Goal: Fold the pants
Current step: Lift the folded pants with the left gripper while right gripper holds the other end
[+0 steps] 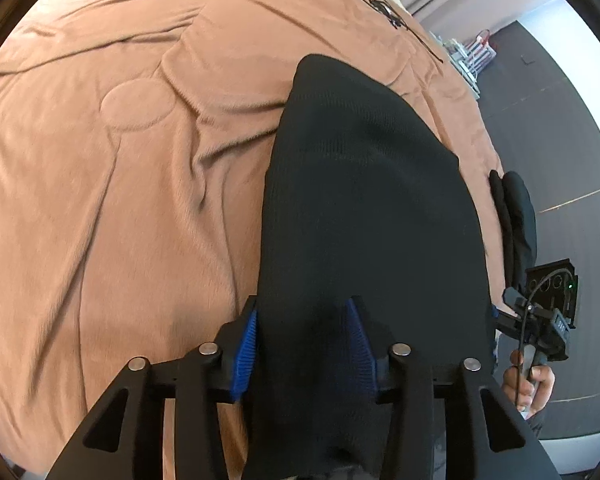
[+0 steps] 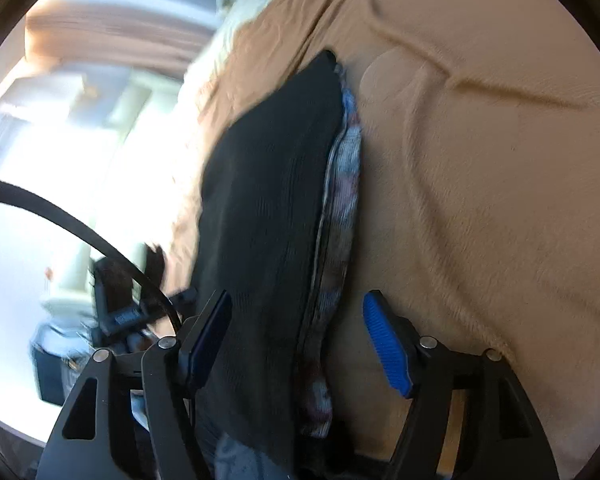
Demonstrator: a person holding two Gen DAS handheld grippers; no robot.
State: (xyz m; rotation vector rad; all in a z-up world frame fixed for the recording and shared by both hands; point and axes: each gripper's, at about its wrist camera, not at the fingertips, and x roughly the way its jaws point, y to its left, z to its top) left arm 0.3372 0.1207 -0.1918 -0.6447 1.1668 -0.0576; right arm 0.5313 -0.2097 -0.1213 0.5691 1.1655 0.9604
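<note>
Left wrist view: pants (image 1: 364, 216) draped over brown blanket (image 1: 120, 184), left gripper (image 1: 304, 344) wide open around the cloth, right gripper (image 2: 296, 344) equally open astride it; better closing both evenly before lifting.

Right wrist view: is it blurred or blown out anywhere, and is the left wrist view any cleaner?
Right wrist view: window side overexposed to white, background motion-smeared; black pants and blanket readable but soft. Left wrist view: sharper, evenly lit, knit on the pants visible; both show strong fisheye curvature and dark corners.
</note>
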